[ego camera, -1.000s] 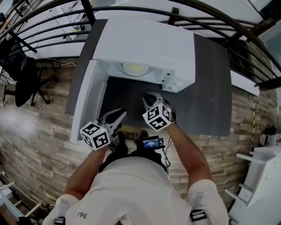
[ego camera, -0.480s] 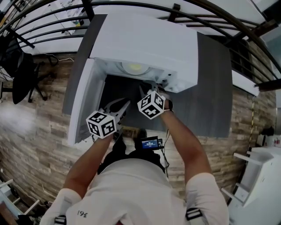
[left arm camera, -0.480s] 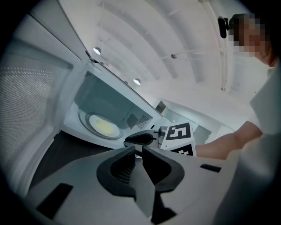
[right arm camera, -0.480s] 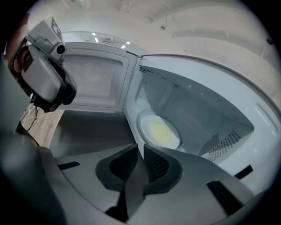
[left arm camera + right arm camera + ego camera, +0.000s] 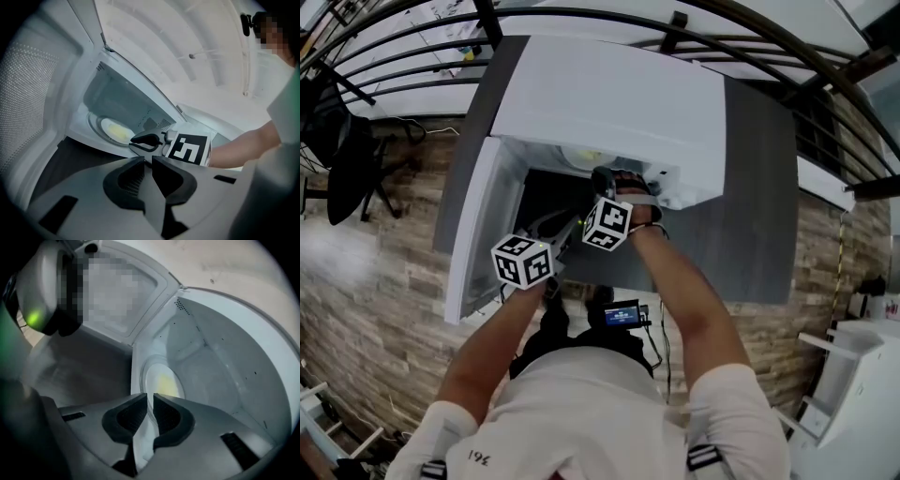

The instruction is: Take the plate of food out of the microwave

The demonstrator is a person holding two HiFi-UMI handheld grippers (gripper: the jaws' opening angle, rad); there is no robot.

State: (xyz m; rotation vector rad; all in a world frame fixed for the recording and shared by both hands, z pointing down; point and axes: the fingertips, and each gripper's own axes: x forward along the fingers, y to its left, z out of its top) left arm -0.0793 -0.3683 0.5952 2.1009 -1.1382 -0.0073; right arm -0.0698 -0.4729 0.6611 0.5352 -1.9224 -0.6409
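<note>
1. Head view: the white microwave (image 5: 609, 94) is sitting on the dark desk (image 5: 755, 197), with its door (image 5: 473, 234) hanging open to the left.
2. The plate (image 5: 159, 380) is lying flat inside the microwave and carrying yellow food (image 5: 168, 384). It is not out yet.
3. The right tool (image 5: 151, 399) is sitting at the microwave's opening, and the plate is lying straight ahead, just past its tips. Its jaws are nearly closed, showing a thin slit and gripping nothing.
4. The left tool (image 5: 147, 161) is hanging outside, lower and to the left, well short of the plate. Its jaws are also down to a slit and holding nothing.
5. The right tool is sitting nearer. The plate is round, so it has no long axis, and its near rim is facing the opening. My read: the right slit is lining up roughly with that rim, but it is needing to open wider to take it.
</note>
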